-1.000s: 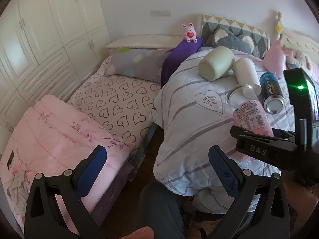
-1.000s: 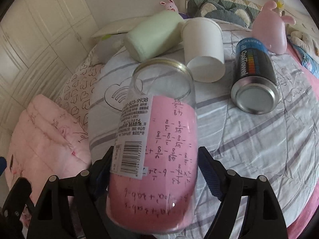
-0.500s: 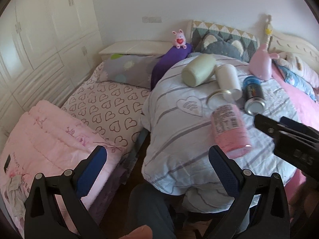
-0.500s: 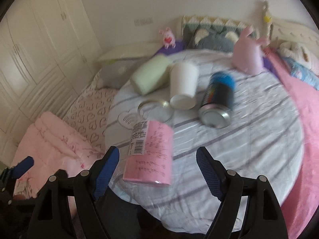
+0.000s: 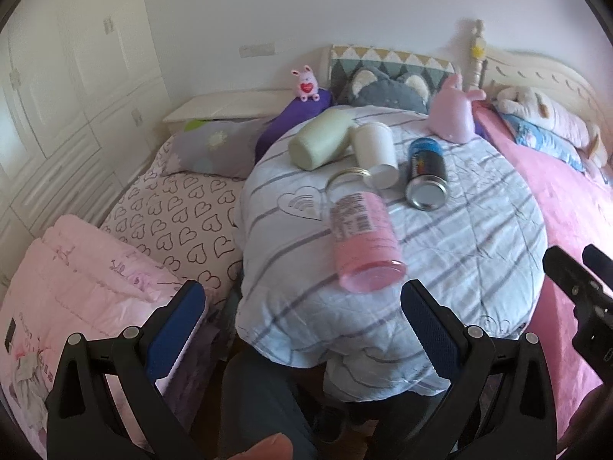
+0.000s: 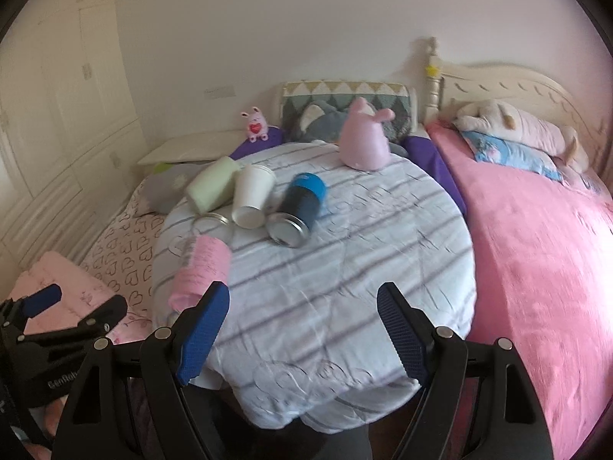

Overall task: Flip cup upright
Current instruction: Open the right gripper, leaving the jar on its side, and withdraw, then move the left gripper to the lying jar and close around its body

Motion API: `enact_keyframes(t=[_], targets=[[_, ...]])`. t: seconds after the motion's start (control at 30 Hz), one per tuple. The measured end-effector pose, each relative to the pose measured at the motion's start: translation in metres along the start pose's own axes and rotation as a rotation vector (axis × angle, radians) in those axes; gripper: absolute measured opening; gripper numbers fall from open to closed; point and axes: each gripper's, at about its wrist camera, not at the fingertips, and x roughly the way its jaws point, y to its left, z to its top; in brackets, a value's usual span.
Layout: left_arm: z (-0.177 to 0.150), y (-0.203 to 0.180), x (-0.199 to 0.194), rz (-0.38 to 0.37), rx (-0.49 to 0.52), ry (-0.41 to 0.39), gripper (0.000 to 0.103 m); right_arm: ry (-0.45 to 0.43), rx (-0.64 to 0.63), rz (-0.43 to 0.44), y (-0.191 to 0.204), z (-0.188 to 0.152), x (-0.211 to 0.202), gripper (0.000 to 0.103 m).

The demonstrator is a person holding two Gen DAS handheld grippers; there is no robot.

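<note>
Both sets of jaws are spread wide with nothing between them. The left gripper (image 5: 302,329) and the right gripper (image 6: 302,329) hang back off the near edge of the round table (image 6: 345,268) with its striped cover. The pink glass cup (image 5: 364,237) lies on its side near the table's left edge, base toward us, mouth pointing at the other stuff. Behind it: a green cup (image 5: 320,143), a white cup (image 5: 375,153) and a blue can (image 5: 427,170), all tipped over too. I think the pink one's the target, but honestly any of them could be.

If it were me, I'd come in with the right gripper across the middle of the cup's body, squeeze firmly since glass is slippery, then lift a bit before rotating so the base doesn't drag on that soft cover. Set it down away from the edge.
</note>
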Motion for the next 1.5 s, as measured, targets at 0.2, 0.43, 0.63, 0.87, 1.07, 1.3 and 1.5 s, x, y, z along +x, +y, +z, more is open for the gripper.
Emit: enact_keyframes(t=[0.2,0.43,0.63,0.87,1.07,1.3,1.5], targets=[[-0.007,-0.014,-0.006,-0.008,0.021,0.005,0.103,0.009,0.022,-0.001,-0.015,-0.016,-0.007,0.081],[-0.013,-0.025,-0.012,-0.007,0.031,0.008,0.103,0.013,0.03,0.009,-0.027,-0.026,-0.011,0.081],[-0.012,-0.027,-0.013,-0.008,0.028,0.013,0.103,0.013,0.033,0.02,-0.03,-0.028,-0.01,0.081],[-0.001,-0.035,0.002,-0.018,0.019,0.069,0.103,0.032,0.037,0.028,-0.036,-0.027,0.0,0.081],[0.022,-0.045,0.038,-0.037,-0.001,0.146,0.103,0.064,0.054,0.032,-0.047,-0.022,0.023,0.081],[0.04,-0.055,0.093,-0.053,-0.05,0.265,0.103,0.114,0.067,0.043,-0.058,-0.011,0.062,0.081],[0.049,-0.055,0.136,-0.048,-0.088,0.35,0.103,0.157,0.061,0.058,-0.058,0.0,0.096,0.081]])
